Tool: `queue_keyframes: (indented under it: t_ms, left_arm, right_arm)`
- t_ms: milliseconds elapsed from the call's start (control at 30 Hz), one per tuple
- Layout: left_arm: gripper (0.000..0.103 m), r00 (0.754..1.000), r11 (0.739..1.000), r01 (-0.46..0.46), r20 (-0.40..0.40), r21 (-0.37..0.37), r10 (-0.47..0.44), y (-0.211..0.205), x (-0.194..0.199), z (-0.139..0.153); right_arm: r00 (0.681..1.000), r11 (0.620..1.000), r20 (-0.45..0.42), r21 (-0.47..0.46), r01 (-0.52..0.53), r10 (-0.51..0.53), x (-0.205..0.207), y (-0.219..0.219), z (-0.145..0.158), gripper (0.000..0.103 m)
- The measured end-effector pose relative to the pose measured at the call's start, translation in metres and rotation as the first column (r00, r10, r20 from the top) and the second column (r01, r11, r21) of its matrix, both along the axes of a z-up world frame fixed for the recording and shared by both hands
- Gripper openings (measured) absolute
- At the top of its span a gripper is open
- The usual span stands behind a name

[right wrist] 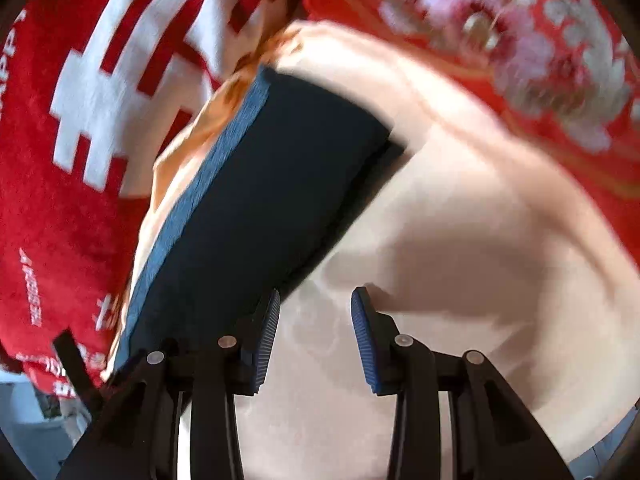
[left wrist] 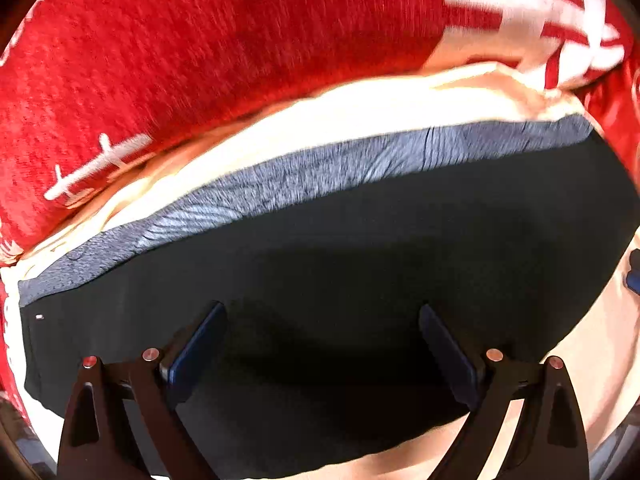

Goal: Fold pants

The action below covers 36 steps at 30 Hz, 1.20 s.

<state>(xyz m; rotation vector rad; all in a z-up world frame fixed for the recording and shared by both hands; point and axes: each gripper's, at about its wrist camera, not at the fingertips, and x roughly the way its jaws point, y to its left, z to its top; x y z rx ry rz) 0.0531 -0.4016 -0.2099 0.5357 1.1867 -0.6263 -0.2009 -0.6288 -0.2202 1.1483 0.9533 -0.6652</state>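
The dark pants (left wrist: pixel 360 248) lie folded flat on a pale cream sheet (left wrist: pixel 360 112), with a grey-blue band (left wrist: pixel 320 164) along their far edge. My left gripper (left wrist: pixel 322 316) hangs just above the dark cloth, jaws wide apart, nothing between them. In the right wrist view the same folded pants (right wrist: pixel 272 184) stretch away to the upper left, their blue band (right wrist: pixel 208 184) on the left side. My right gripper (right wrist: pixel 316 300) stands open over the bare sheet, just off the pants' near right edge, with nothing between its ribbed blue pads (right wrist: pixel 362 328).
A red blanket (left wrist: pixel 180 52) with white markings lies bunched beyond the pants. A red floral cover (right wrist: pixel 520 40) fills the upper right of the right wrist view. Bare cream sheet (right wrist: pixel 460 240) spreads to the right of the pants.
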Motion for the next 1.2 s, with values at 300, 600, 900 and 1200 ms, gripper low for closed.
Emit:
queue_keyframes:
  t_ms: [300, 600, 900, 1200]
  left_arm:
    - [0.097, 0.999, 0.999, 0.025, -0.03, -0.021, -0.026, -0.031, -0.01, 0.009]
    - [0.098, 0.999, 0.999, 0.022, -0.045, -0.029, -0.023, -0.057, -0.027, 0.008]
    - [0.098, 0.999, 1.0, -0.02, -0.049, -0.022, 0.019, -0.078, -0.036, -0.015]
    - [0.073, 0.998, 0.994, -0.045, -0.043, -0.101, 0.041, -0.09, -0.034, 0.012]
  right_arm:
    - [0.996, 0.995, 0.022, -0.045, 0.091, -0.09, -0.002, -0.037, 0.006, 0.038]
    - [0.974, 0.986, 0.158, 0.077, 0.15, -0.161, -0.023, -0.031, -0.014, 0.028]
    - [0.941, 0.997, 0.329, 0.041, 0.067, -0.077, -0.002, -0.022, -0.034, 0.041]
    - [0.948, 0.999, 0.314, 0.015, 0.049, -0.051, 0.026, -0.024, -0.002, 0.014]
